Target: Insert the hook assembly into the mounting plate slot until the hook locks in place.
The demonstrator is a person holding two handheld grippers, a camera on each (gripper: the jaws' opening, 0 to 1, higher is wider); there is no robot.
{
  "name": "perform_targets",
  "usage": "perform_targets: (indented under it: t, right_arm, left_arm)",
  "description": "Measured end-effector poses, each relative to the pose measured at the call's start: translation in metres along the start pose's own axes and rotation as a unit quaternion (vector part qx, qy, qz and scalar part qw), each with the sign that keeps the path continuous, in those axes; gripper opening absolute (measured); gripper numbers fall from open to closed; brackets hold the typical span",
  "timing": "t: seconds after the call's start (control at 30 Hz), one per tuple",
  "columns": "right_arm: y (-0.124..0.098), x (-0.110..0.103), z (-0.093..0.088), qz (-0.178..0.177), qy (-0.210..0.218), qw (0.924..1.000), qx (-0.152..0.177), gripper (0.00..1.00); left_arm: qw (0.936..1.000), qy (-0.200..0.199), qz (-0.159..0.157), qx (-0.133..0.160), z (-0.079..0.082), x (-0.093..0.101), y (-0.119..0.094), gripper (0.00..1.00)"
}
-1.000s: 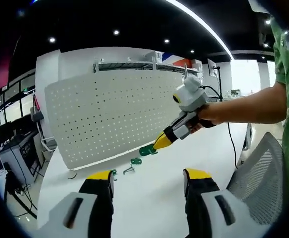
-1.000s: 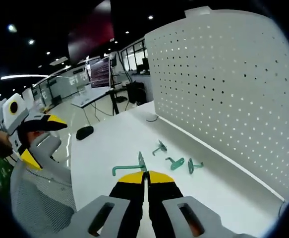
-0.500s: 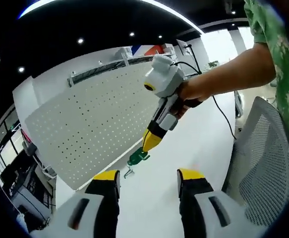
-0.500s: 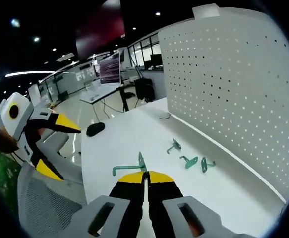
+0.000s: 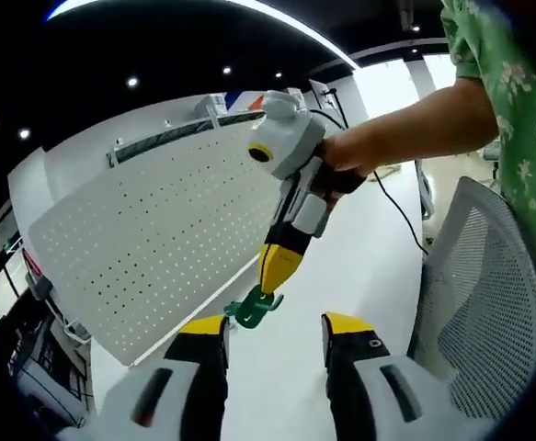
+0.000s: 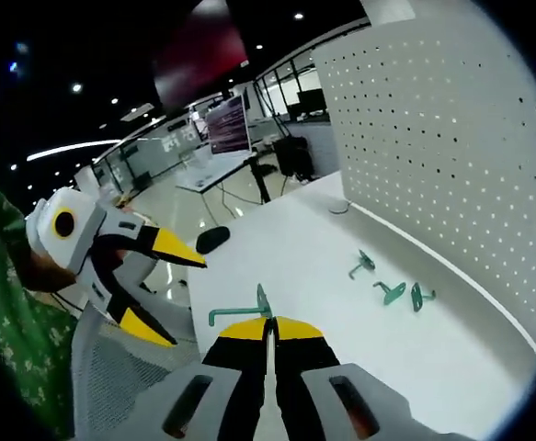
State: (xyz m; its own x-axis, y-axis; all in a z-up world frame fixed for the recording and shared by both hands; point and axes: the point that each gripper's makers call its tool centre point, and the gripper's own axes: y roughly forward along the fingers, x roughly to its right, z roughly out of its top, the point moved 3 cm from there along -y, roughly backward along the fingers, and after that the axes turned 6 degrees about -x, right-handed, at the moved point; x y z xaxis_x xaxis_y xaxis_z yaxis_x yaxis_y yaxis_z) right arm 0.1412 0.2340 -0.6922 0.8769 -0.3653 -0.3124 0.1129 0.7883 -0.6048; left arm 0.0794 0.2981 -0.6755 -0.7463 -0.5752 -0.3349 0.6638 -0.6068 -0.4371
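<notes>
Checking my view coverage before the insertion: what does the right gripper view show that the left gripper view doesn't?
Right gripper view: three loose green hooks on the white table, and the open left hand-held gripper. Left gripper view: the right hand-held gripper from outside and the person's arm. Both: the held green hook, shut in the right hand-held gripper, and the white pegboard.
</notes>
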Motion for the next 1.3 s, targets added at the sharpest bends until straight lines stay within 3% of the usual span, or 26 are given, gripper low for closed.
perform_targets:
  t: [0.27,0.53,0.87,1.1,1.3]
  right_arm:
    - [0.001,-0.012,-0.004,0.036,0.011,0.9991,-0.022,0.0]
    - [0.0,-0.019,-0.005,0.062,0.037,0.9972,-0.019,0.0]
    - [0.0,-0.025,-0.008,0.069,0.047,0.9962,-0.027,0.0]
    - [0.0,-0.026,-0.008,0.073,0.061,0.9951,-0.027,0.0]
    - [0.001,-0.027,-0.01,0.077,0.066,0.9944,-0.031,0.01]
  left_arm:
    - [1.0,-0.004,-0.003,0.007,0.001,-0.002,-0.001,0.35]
    - [0.9997,-0.008,-0.019,0.012,0.0,0.006,0.001,0.3]
    - [0.9993,-0.018,-0.023,0.024,0.006,0.012,0.002,0.2]
    - [0.9987,-0.022,-0.034,0.029,0.006,0.018,0.001,0.07]
    - [0.998,-0.036,-0.044,0.029,0.006,0.021,0.001,0.04]
